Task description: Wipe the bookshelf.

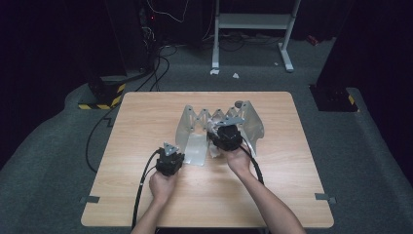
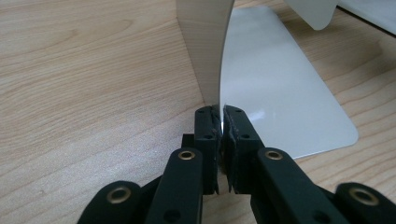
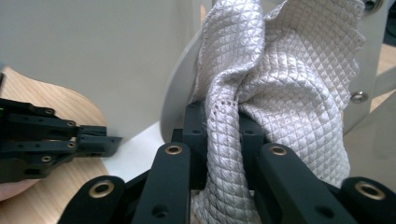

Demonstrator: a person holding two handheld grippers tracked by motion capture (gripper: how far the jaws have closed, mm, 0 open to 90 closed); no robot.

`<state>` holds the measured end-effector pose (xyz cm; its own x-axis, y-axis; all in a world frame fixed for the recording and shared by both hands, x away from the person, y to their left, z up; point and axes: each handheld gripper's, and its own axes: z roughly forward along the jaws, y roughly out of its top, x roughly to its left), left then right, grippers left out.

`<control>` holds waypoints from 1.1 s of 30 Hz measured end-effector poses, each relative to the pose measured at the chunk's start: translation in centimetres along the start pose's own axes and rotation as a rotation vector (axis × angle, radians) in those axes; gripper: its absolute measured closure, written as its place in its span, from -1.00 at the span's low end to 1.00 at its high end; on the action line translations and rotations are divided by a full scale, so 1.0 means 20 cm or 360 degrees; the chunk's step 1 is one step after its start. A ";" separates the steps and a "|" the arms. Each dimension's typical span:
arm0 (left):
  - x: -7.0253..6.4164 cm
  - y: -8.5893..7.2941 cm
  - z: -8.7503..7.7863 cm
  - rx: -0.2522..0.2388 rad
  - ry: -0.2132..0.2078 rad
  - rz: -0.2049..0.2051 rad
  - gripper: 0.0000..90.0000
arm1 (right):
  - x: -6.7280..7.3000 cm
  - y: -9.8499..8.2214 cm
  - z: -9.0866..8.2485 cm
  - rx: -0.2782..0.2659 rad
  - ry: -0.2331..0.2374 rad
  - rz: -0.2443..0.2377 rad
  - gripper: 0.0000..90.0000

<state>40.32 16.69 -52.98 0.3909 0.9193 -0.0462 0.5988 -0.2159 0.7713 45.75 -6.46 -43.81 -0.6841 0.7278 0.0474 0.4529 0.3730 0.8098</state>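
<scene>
— While we count from the high view, we find one wooden surface (image 1: 146, 126), one folding metal rack (image 1: 195, 127) with zigzag links between two upright plates, one quilted grey cloth (image 3: 285, 88), and two claws, one in each hand.

— Agreed. Our left claw (image 2: 222, 122) is pressed together on the thin edge of the rack's near upright plate (image 2: 205, 42), low down where that plate meets the flat base sheet (image 2: 280, 93). Our right claw (image 3: 223, 128) is clamped on a bunched fold of the cloth.

— What can't we make out?

— From above, our right claw (image 1: 221, 130) and hand cover most of the cloth, so we cannot tell its full shape or how it lies on the rack. In the right gripper view its lower end is cut off behind the jaws. The rack's far plate is partly hidden as well.

— And the direction?

— The rack sits around the middle of the surface, its long axis running left to right across it, plates standing upright. The cloth sits inside the rack, between the plates; the gripped fold runs up and away from the jaws.
</scene>
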 end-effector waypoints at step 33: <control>-0.01 0.00 0.00 -0.0003 0.0016 0.0011 0.87 | -0.03 -0.09 0.17 0.0182 -0.0040 0.0033 0.77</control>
<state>40.27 16.59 -52.97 0.3883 0.9209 -0.0345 0.5947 -0.2219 0.7727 47.31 -5.69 -47.26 -0.6601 0.7496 0.0477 0.5302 0.4200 0.7366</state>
